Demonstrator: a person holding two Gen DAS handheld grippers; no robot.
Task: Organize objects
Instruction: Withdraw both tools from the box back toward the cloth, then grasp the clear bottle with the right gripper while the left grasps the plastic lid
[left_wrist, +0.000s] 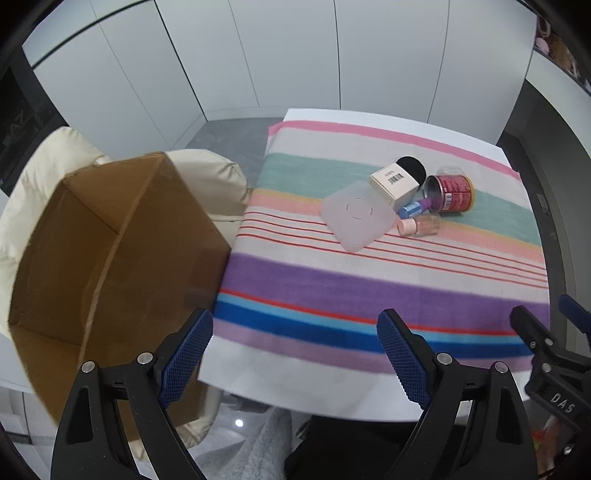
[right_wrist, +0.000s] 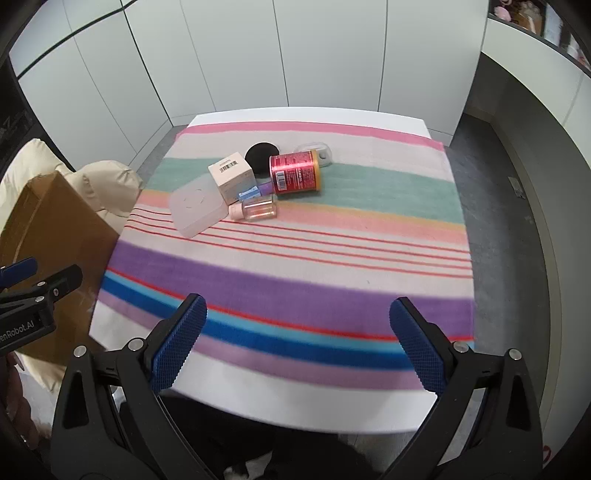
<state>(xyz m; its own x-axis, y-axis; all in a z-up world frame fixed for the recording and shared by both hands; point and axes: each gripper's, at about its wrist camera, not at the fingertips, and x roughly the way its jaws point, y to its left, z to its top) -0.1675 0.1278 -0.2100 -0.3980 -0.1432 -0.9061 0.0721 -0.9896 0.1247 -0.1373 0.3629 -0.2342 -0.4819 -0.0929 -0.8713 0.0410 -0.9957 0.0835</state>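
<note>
A heap of small items lies on the striped cloth (right_wrist: 295, 258): a frosted square lid (right_wrist: 195, 208), a cream carton with a barcode (right_wrist: 232, 177), a black round disc (right_wrist: 262, 155), a red can on its side (right_wrist: 295, 173), a clear bottle with a pink cap (right_wrist: 258, 208) and a blue-capped tube (right_wrist: 249, 194). The same lid (left_wrist: 356, 216), carton (left_wrist: 395, 184) and can (left_wrist: 452, 192) show in the left wrist view. My left gripper (left_wrist: 295, 325) is open and empty above the cloth's near edge. Over the near stripes my right gripper (right_wrist: 299, 314) is likewise open and empty.
An open, empty brown cardboard box (left_wrist: 110, 251) rests on a cream cushioned chair (left_wrist: 55, 155) left of the table (right_wrist: 306, 413). White cabinet doors stand behind. Grey floor runs along the right side. The right gripper (left_wrist: 546, 354) shows at the left view's right edge.
</note>
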